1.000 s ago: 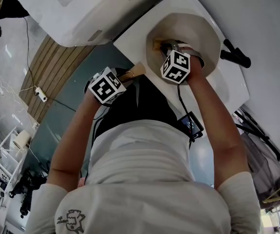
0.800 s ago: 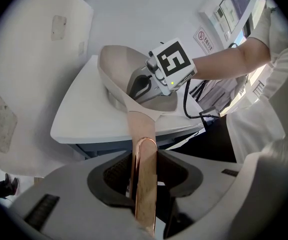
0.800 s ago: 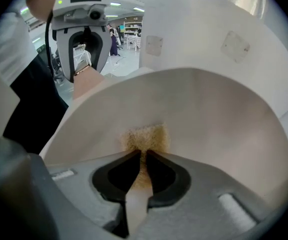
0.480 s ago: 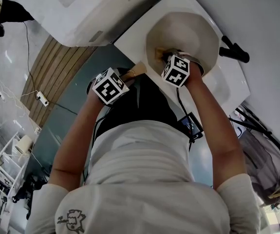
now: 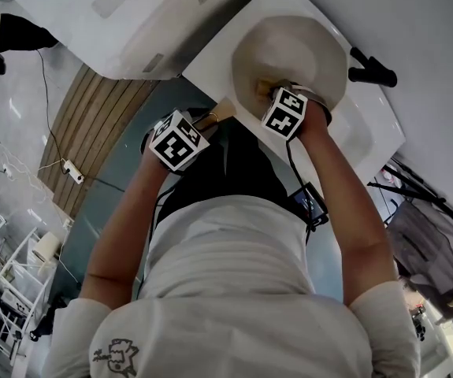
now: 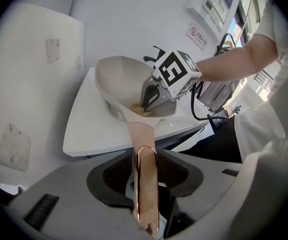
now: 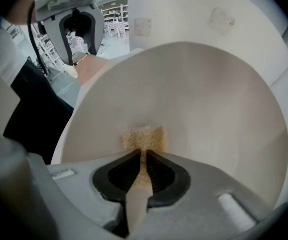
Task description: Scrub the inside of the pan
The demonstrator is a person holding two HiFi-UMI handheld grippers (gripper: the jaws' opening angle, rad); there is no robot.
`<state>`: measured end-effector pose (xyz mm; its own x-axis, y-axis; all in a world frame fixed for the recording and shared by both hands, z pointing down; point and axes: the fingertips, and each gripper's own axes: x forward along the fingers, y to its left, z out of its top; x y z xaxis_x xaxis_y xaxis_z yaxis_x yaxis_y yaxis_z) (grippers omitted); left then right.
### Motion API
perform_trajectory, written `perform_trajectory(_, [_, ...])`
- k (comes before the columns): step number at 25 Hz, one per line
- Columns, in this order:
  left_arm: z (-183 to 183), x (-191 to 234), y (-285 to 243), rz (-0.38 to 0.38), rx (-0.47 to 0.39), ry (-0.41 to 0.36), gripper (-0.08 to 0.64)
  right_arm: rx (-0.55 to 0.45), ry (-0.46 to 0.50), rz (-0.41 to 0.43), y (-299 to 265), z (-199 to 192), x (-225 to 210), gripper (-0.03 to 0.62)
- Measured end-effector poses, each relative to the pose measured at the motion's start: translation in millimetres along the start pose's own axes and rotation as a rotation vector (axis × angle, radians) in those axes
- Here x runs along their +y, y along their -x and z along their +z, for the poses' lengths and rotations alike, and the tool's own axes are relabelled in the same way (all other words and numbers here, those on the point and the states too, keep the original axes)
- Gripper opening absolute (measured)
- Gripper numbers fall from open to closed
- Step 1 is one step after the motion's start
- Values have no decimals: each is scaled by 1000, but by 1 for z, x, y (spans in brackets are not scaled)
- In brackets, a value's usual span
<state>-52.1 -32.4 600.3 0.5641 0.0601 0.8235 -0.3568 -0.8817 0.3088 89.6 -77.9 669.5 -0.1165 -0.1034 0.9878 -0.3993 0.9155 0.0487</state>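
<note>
A cream pan (image 5: 297,46) stands on a white counter (image 5: 210,65), its copper-coloured handle (image 5: 220,115) pointing toward me. My left gripper (image 5: 201,124) is shut on that handle (image 6: 146,184), which runs straight between the pads. My right gripper (image 5: 277,91) points down into the pan (image 7: 209,109) and is shut on a yellow-brown sponge (image 7: 142,138). The sponge lies flat on the pan's inner bottom, close to the near wall. In the left gripper view the right gripper (image 6: 151,101) stands in the pan (image 6: 118,76) over the sponge (image 6: 138,107).
A black object (image 5: 372,73) lies on the counter behind the pan at the right. A big white curved unit (image 5: 131,22) stands to the left of the counter. Grey wall rises behind; the counter's near edge is at my body.
My right gripper has slid the sponge across the pan's bottom toward the near wall and rolled a little. The left gripper has stayed on the handle.
</note>
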Motion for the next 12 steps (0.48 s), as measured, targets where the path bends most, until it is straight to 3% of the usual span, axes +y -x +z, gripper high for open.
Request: perform_trajectory(12, [43, 0, 47, 46, -102, -88, 158, -157, -183, -186, 83, 15, -25, 41])
